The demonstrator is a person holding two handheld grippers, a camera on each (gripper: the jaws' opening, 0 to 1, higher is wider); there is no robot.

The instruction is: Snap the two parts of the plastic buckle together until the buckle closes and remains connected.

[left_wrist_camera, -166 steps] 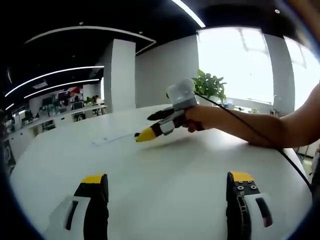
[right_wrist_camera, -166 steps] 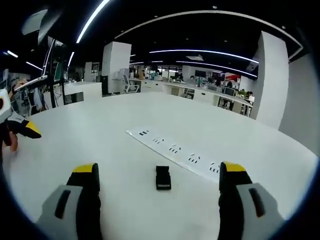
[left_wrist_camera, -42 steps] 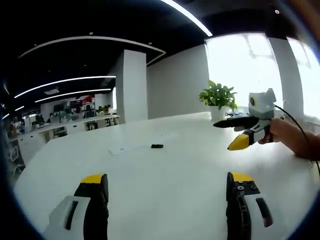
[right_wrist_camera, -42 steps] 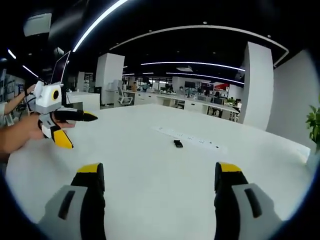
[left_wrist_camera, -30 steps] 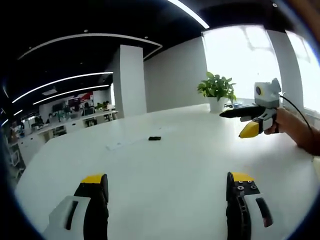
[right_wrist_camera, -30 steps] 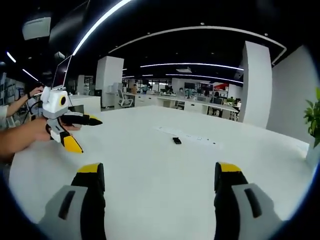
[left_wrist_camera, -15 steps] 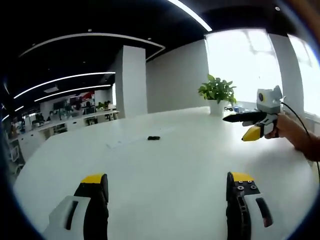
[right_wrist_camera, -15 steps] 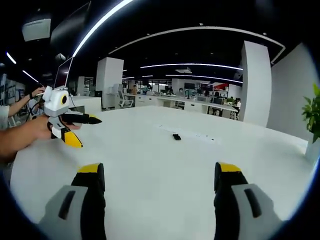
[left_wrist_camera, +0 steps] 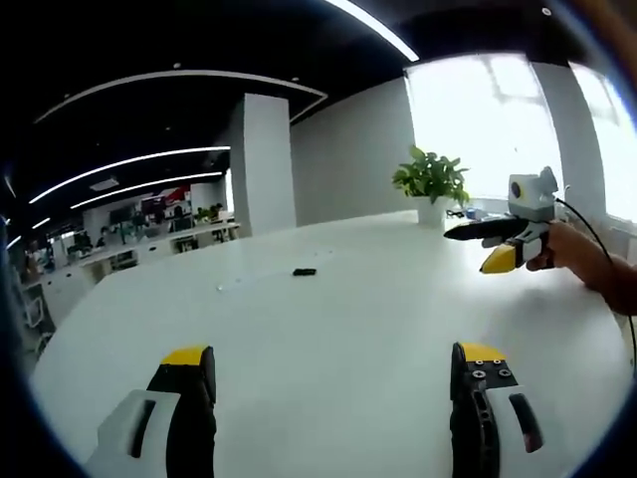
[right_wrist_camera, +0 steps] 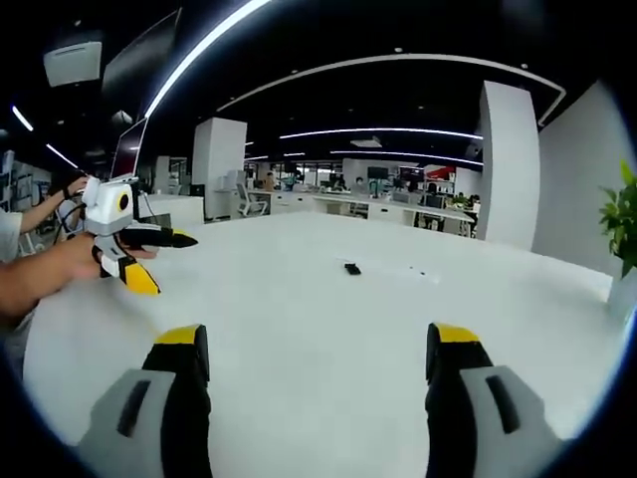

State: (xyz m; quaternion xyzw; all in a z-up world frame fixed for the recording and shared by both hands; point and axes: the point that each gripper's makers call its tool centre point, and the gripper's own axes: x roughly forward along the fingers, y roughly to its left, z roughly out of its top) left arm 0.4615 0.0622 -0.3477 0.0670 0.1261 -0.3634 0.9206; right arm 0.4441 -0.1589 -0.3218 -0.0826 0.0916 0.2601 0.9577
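A small black plastic buckle [left_wrist_camera: 305, 272] lies far off on the white table [left_wrist_camera: 328, 339], joined in one piece as far as I can tell; it is the same buckle [right_wrist_camera: 352, 269] in the right gripper view. My left gripper [left_wrist_camera: 336, 373] stands open over bare table, nothing between its jaws. My right gripper [right_wrist_camera: 314, 358] is also open and empty. The right gripper [left_wrist_camera: 494, 243], held by a hand, comes into the left gripper view from the right. The left gripper [right_wrist_camera: 152, 255], held in a hand, shows at the left of the right gripper view. Both are well back from the buckle.
A white power strip [right_wrist_camera: 403, 269] lies flat beside the buckle. A potted plant [left_wrist_camera: 430, 182] stands at the table's far edge near a bright window. A cable [left_wrist_camera: 600, 261] trails from the right gripper. Office desks and pillars fill the background.
Both grippers have drawn back from the buckle since 5.5 s ago, when it lay close before the right one. In the last second the views only drift slightly; the jaws stay open.
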